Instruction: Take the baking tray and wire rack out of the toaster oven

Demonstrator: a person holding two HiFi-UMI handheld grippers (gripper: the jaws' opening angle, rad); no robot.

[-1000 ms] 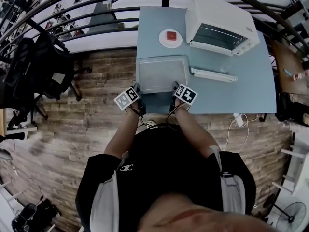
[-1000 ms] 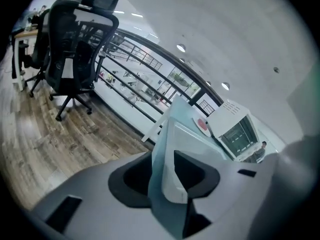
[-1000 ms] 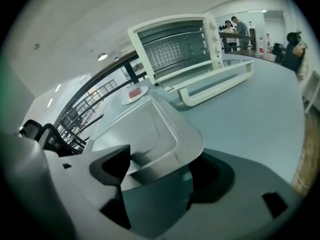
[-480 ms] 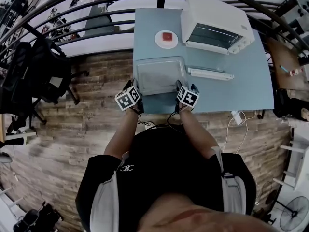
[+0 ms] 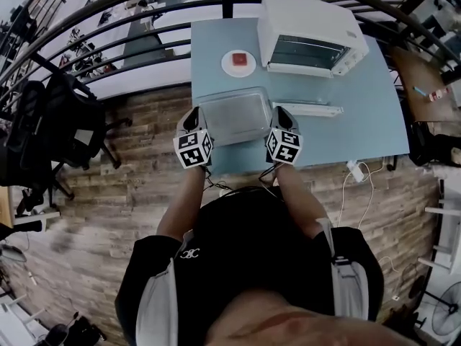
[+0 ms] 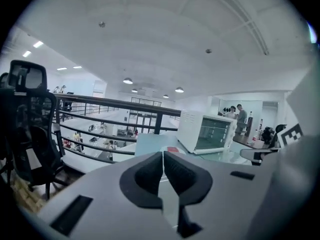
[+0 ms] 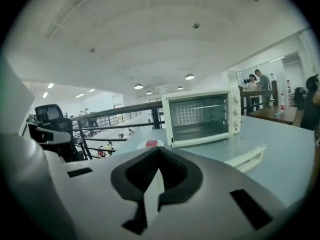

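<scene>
Fingers just closed, left gripper, right gripper flanking tray, toaster oven beyond

Looks like a big open-plan office or lab on a mezzanine, edged by a black railing over a lower floor and lit by round ceiling lights. Has a plank floor, a black office chair and a blue table bearing a toaster oven. Also holds people standing by a far wooden table.
</scene>
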